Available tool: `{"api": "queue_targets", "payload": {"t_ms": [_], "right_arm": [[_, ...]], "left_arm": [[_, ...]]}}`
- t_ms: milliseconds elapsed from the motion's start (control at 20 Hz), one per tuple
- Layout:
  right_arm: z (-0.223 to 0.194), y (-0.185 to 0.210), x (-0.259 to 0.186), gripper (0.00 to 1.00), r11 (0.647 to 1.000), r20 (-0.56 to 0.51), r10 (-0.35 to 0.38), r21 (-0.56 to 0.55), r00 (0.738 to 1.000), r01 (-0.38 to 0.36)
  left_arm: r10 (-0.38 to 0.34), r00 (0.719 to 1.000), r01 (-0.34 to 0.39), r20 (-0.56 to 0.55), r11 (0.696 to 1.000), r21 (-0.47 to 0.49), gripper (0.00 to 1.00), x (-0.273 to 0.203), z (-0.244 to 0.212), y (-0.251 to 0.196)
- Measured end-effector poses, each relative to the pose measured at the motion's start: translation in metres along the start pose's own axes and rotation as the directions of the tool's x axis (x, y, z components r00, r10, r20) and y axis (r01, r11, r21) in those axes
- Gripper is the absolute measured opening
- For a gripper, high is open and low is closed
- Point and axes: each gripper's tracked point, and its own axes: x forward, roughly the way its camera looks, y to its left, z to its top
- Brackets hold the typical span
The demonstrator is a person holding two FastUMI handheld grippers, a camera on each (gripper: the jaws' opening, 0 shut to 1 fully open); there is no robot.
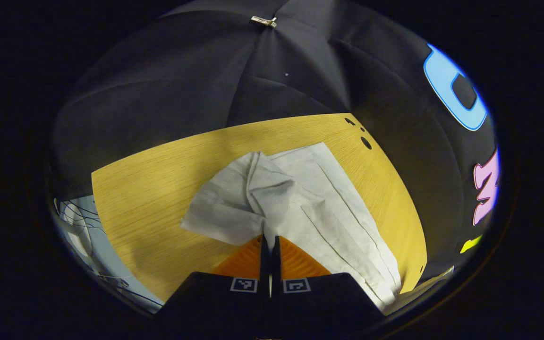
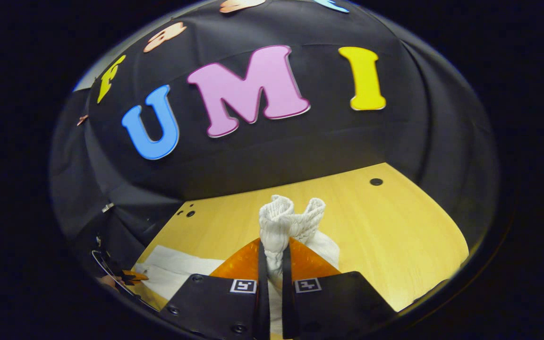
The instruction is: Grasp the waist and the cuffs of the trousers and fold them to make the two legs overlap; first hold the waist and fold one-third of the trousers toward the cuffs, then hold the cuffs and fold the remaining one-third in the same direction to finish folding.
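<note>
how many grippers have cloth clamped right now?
2. Left gripper pinches the trousers at a bunched edge over the table; right gripper clamps the ribbed waistband, lifted.

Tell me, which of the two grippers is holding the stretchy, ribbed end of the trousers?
The right gripper: a gathered, ribbed band of the white trousers bunches up between its fingers. The left gripper pinches smooth, flat cloth instead.

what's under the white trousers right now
The wooden table lies under the trousers, showing bare around them. The tabletop beneath the cloth is covered. Both the left gripper and right gripper pinch bunched fabric.
</note>
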Motion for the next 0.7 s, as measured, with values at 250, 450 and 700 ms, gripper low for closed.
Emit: {"api": "queue_targets", "payload": {"t_ms": [250,450,700], "right_arm": [[-0.08,0.057,0.026,0.14,0.99,-0.163,0.073,-0.11,0.984,-0.091],[-0.133,0.075,0.05,0.15,0.971,-0.294,0.082,-0.193,0.952,-0.143],[-0.202,0.084,0.057,0.16,0.958,-0.475,0.114,-0.18,0.872,-0.223]], "left_arm": [[-0.024,1.0,0.024,0.019,1.0,0.016,0.06,-0.001,0.0,0.0],[-0.026,0.999,0.026,0.025,0.999,0.03,0.06,0.001,-0.001,0.0],[-0.034,0.999,0.033,0.03,0.999,0.031,0.06,0.001,-0.001,-0.001]]}}
